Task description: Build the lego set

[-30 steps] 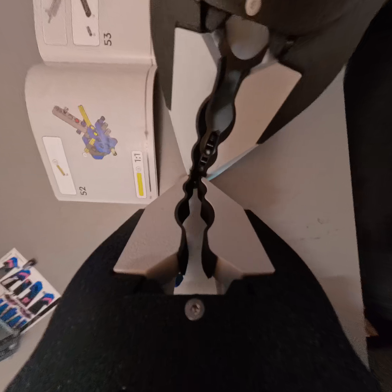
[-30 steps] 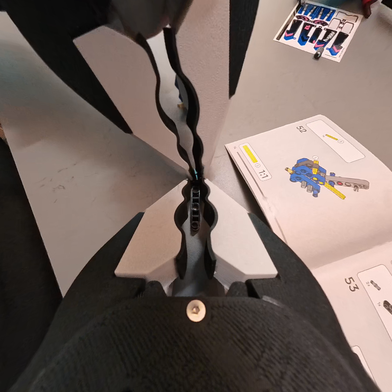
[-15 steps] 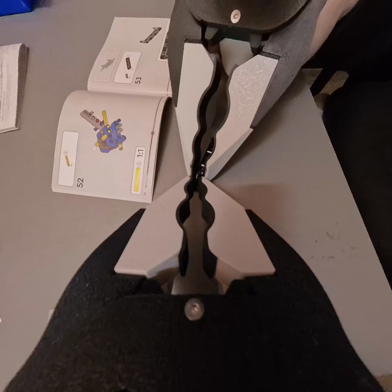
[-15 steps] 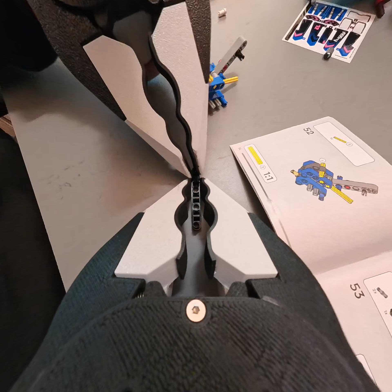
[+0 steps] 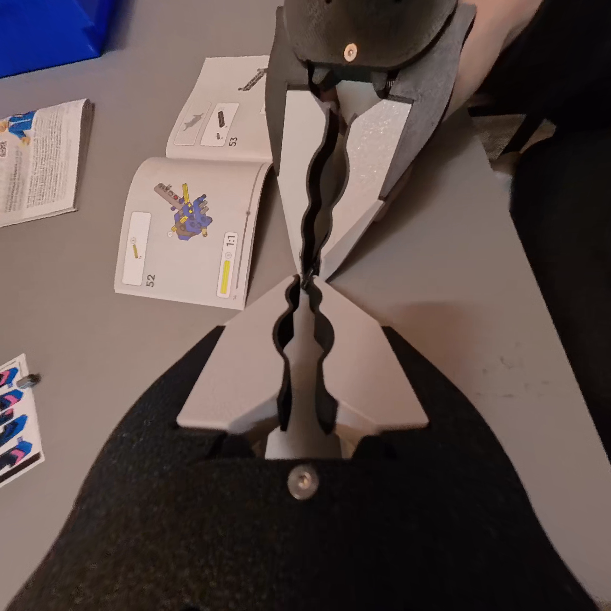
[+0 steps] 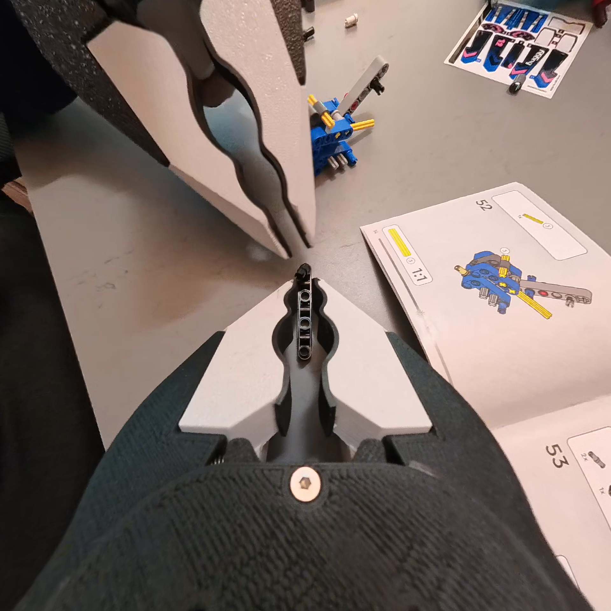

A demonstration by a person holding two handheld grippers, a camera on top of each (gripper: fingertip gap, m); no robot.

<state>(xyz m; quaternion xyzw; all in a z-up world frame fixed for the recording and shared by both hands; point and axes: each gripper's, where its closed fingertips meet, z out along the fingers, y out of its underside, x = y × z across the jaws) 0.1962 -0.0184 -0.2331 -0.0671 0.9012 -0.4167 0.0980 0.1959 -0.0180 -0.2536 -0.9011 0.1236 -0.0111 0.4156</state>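
My right gripper is shut on a thin black lego beam that stands on edge between its jaws. A small black pin sticks out of the beam's front end. My left gripper faces it tip to tip, just clear of the pin, with its jaws a narrow gap apart and nothing held. In the left wrist view the left gripper sits just below the right gripper. A blue lego assembly with yellow axles and a grey beam lies on the table behind the left gripper.
An open instruction booklet lies to the right, and shows in the left wrist view. A sticker sheet with a small dark piece lies far right. A second booklet and a blue box lie beyond. The table edge runs on the left.
The left gripper's tips were pressed against the beam's end. Now they have let go and drawn back slightly, leaving the black pin in the beam. Both grippers have risen from the table.
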